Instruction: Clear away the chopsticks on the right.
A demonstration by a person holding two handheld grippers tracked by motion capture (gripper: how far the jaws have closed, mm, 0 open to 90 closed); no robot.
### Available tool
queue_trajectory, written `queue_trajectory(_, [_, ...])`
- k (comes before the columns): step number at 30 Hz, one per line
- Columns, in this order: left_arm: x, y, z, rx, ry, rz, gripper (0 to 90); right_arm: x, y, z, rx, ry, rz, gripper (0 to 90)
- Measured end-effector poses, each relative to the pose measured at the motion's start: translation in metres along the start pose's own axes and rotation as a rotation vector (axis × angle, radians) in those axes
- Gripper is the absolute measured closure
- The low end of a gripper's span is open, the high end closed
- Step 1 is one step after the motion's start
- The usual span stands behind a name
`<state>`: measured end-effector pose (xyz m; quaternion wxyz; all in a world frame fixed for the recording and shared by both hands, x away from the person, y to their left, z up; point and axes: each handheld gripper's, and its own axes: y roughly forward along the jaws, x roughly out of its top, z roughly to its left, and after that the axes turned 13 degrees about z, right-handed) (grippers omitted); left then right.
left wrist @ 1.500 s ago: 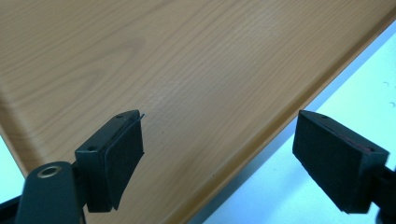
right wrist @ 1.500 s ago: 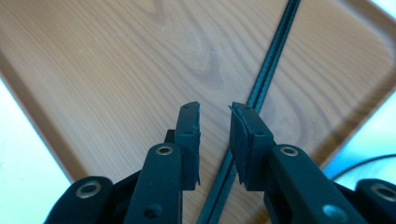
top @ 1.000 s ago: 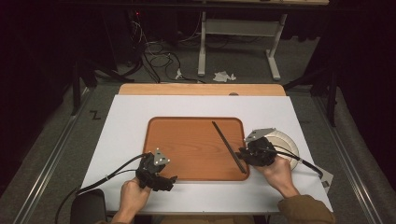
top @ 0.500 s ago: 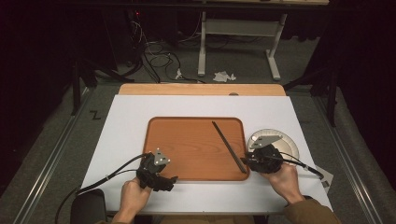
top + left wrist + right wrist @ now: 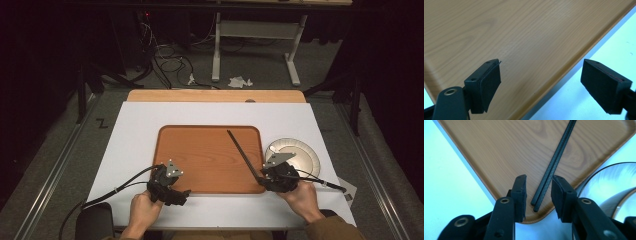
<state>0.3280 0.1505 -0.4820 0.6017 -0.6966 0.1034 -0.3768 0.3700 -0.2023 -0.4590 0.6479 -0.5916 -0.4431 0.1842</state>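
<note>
- Since a second ago my right gripper [image 5: 267, 178] has drawn back toward the lower right of the frame, and its jaws have just been opening; the chopsticks [image 5: 244, 155] lie between the pads, no longer pressed.
- My left gripper [image 5: 176, 192] hangs wide open and empty over the tray [image 5: 200, 155] near edge.
- I judge this the release step; next I must back straight off without nudging them.
- The chopsticks lie on the tray's right part beside the plate [image 5: 305, 155], their long axis slanting from lower right to upper left.
</note>
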Motion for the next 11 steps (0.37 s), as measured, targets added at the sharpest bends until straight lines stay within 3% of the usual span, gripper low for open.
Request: queue_trajectory(11, [0.0001,-0.0004,0.0003,0.002,0.001,0.001,16.5,0.0017,0.0053,0.0007,0.003,-0.008,0.009,61.6])
